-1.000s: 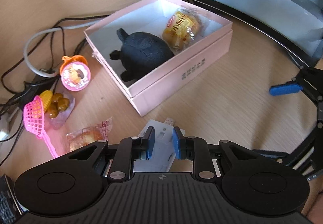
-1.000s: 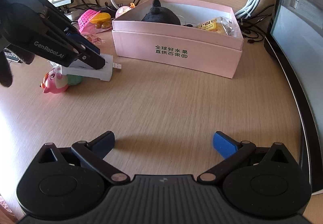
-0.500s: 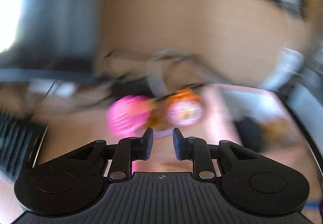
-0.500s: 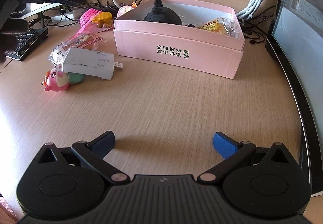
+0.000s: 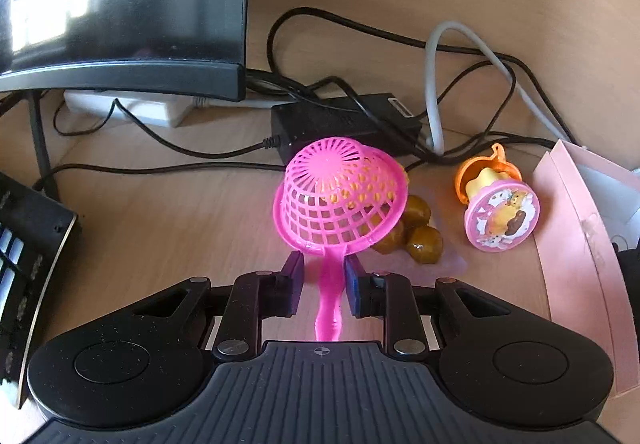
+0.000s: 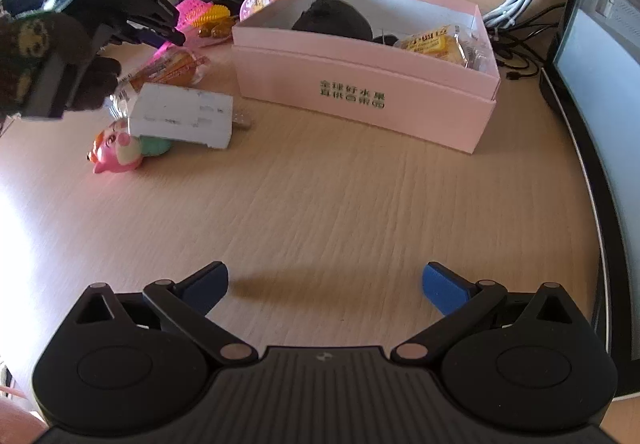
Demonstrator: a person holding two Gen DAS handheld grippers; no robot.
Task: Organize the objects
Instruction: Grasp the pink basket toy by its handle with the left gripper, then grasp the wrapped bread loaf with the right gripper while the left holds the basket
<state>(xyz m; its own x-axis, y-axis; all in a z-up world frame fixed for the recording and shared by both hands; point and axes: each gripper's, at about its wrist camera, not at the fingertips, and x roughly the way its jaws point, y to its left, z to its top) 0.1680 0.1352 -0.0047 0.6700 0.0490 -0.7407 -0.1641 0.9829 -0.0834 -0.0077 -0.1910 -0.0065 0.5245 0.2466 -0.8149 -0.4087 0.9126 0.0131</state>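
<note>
A pink toy strainer [image 5: 338,199] lies on the desk with its handle [image 5: 329,300] running between the fingers of my left gripper [image 5: 323,280]; the jaws stand narrowly apart on either side of the handle without pressing it. Brown and yellow toy food [image 5: 416,236] lies behind the strainer. An orange and pink round toy [image 5: 498,209] lies to its right. The pink box [image 6: 360,83] holds a black turtle toy [image 6: 334,19] and a wrapped snack [image 6: 434,43]. My right gripper [image 6: 325,284] is open and empty above bare desk. The left gripper also shows in the right wrist view [image 6: 168,27].
A monitor [image 5: 120,3], a power brick [image 5: 344,123], cables and a keyboard [image 5: 24,244] crowd the back left. A white charger [image 6: 182,115], a pink pig toy [image 6: 120,147] and a wrapped snack [image 6: 172,65] lie left of the box. Another monitor [image 6: 600,83] stands at right.
My left gripper swung away from the white charger to the back left and now straddles the pink strainer's handle. The right gripper has stayed still.
</note>
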